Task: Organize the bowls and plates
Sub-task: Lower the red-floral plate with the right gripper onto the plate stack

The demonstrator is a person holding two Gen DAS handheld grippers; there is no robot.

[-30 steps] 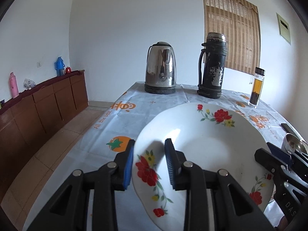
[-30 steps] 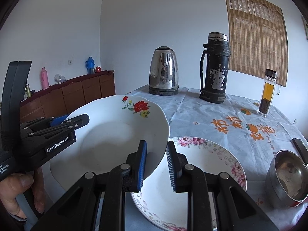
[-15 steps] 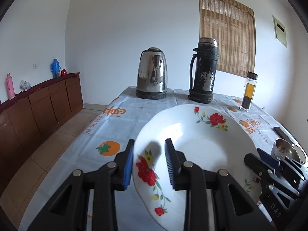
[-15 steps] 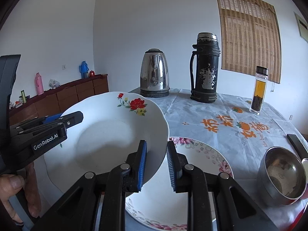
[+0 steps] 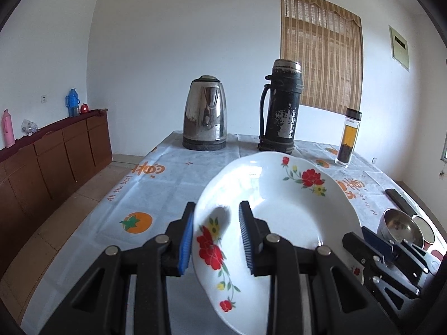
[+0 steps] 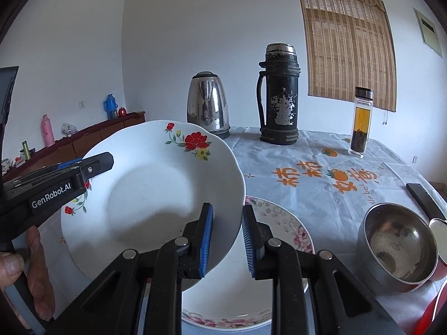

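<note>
both grippers — left gripper, right gripper — clamp the red-flowered plate by opposite rims; keep it level and centre it over the pink-flowered plate near the table's front edge.

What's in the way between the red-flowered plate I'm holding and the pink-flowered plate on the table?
Nothing visible. The red-flowered plate, gripped at opposite rims by the left gripper and right gripper, hangs tilted above the pink-flowered plate, whose visible face is bare. The steel bowl stands off to the right.
</note>
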